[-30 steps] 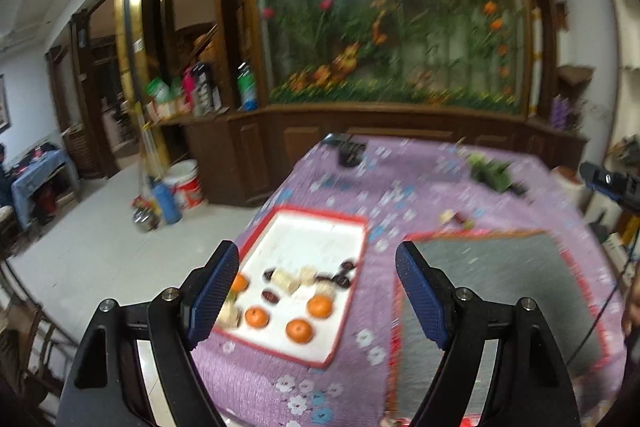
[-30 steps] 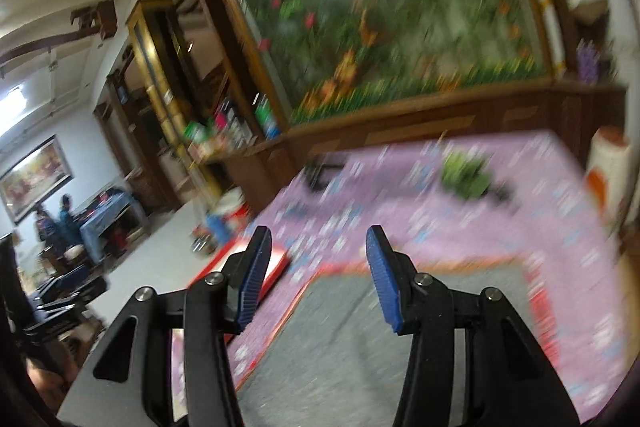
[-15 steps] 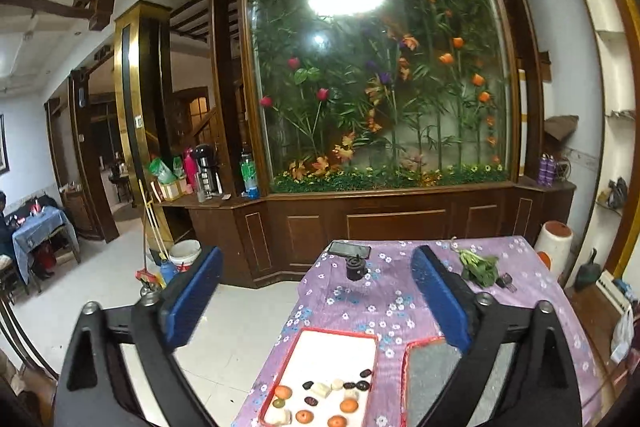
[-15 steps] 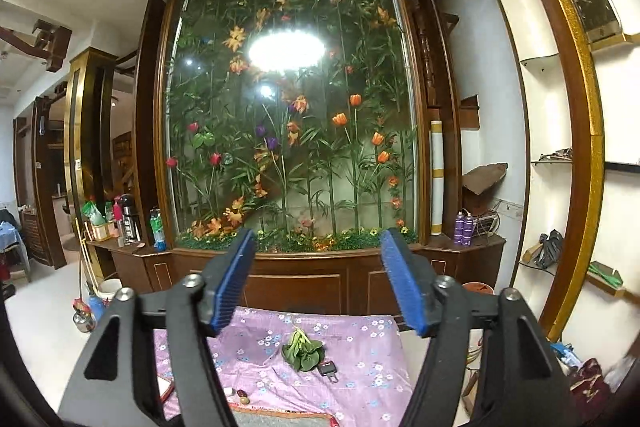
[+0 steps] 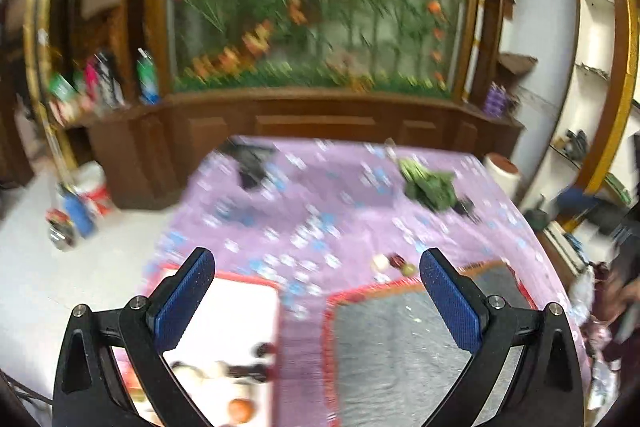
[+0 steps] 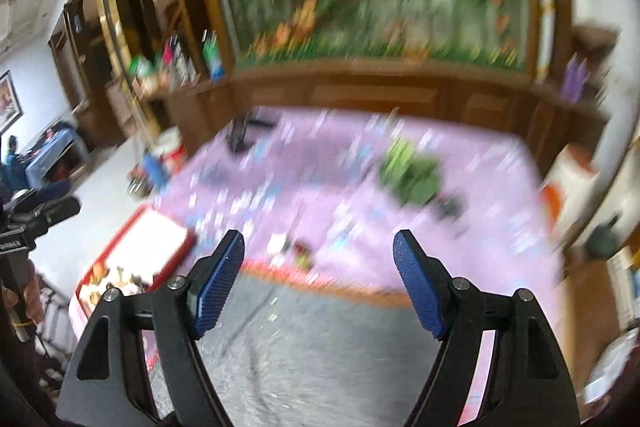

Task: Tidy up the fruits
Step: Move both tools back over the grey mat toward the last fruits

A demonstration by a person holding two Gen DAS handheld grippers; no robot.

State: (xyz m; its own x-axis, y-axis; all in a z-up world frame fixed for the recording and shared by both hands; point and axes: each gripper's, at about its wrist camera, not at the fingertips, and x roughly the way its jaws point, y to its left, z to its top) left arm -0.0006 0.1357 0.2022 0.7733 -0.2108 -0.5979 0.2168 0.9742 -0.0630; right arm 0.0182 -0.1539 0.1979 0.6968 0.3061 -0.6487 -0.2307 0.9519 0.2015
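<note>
Left gripper and right gripper, both with jaws wide and empty, above a purple floral tablecloth. Fruits lie in the red-rimmed white tray, left of the grey mat; both views are blurred.

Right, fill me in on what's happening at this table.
A person holds a gripper in each hand over a purple flowered tablecloth. Both the left gripper and the right gripper are open and hold nothing. The fruit sits in a white tray with a red rim, beside a grey mat. A few small pieces lie loose on the cloth just beyond the mat. The pictures are blurred.
</note>
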